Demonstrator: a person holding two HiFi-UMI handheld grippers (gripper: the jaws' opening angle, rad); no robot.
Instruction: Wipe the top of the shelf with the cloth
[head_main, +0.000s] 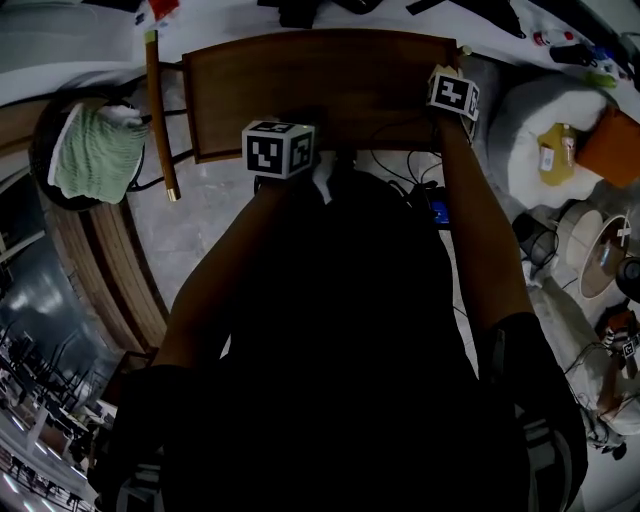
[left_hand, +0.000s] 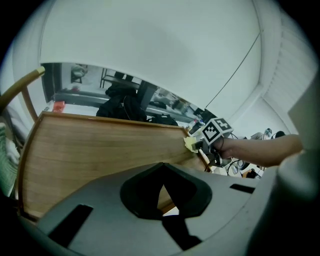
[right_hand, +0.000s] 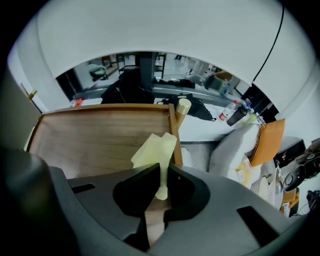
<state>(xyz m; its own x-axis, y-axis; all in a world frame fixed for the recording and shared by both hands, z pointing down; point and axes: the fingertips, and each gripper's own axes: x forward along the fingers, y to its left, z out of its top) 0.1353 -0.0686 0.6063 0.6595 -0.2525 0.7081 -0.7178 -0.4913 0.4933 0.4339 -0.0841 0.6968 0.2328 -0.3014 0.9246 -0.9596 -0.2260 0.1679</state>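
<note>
The wooden shelf top (head_main: 320, 85) lies ahead of me, and it fills the middle of the left gripper view as shelf top (left_hand: 100, 150). My right gripper (right_hand: 159, 170) is shut on a pale yellow cloth (right_hand: 154, 149), which rests on the wood near the shelf's right edge. From the left gripper view, the same cloth (left_hand: 190, 143) shows under the right gripper's marker cube (left_hand: 216, 131). My left gripper (left_hand: 163, 185) hangs at the shelf's near edge with its jaws together and nothing between them. Its marker cube (head_main: 278, 148) hides its jaws in the head view.
A green and white fabric (head_main: 95, 150) lies on a round seat at left, beside a wooden rail (head_main: 160, 120). At right are a white cushion (head_main: 520, 115), a yellow bottle (head_main: 556, 150) and an orange cushion (head_main: 612, 145). Cables (head_main: 400, 170) trail on the floor below the shelf.
</note>
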